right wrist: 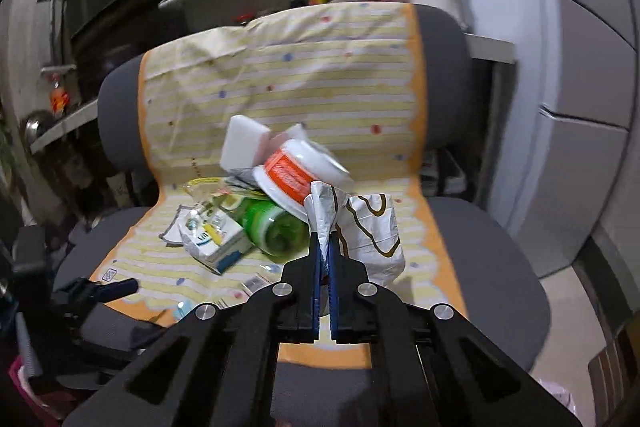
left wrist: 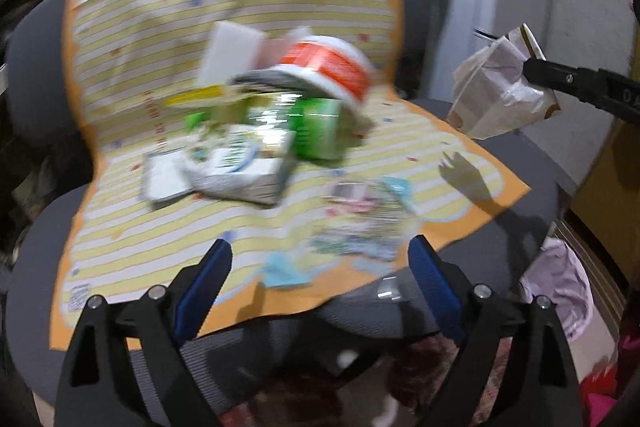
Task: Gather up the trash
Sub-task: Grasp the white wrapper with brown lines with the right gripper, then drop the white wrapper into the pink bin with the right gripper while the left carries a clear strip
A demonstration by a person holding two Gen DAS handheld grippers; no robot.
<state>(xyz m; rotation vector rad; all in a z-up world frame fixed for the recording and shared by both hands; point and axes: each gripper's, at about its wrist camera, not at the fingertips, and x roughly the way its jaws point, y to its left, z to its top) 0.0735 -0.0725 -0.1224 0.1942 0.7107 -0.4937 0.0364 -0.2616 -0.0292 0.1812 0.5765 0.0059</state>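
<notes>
Two grippers were mine: my right gripper (right wrist: 325,247) was clamped on a crumpled white wrapper (right wrist: 370,231) off the chair's right edge; my left gripper (left wrist: 320,275) gaped empty at the front edge. I judged carrying it clear before releasing wisest.

Both wrist views tilted down, close over the chair (left wrist: 516,195), sharing the trash pile (right wrist: 256,215)
</notes>
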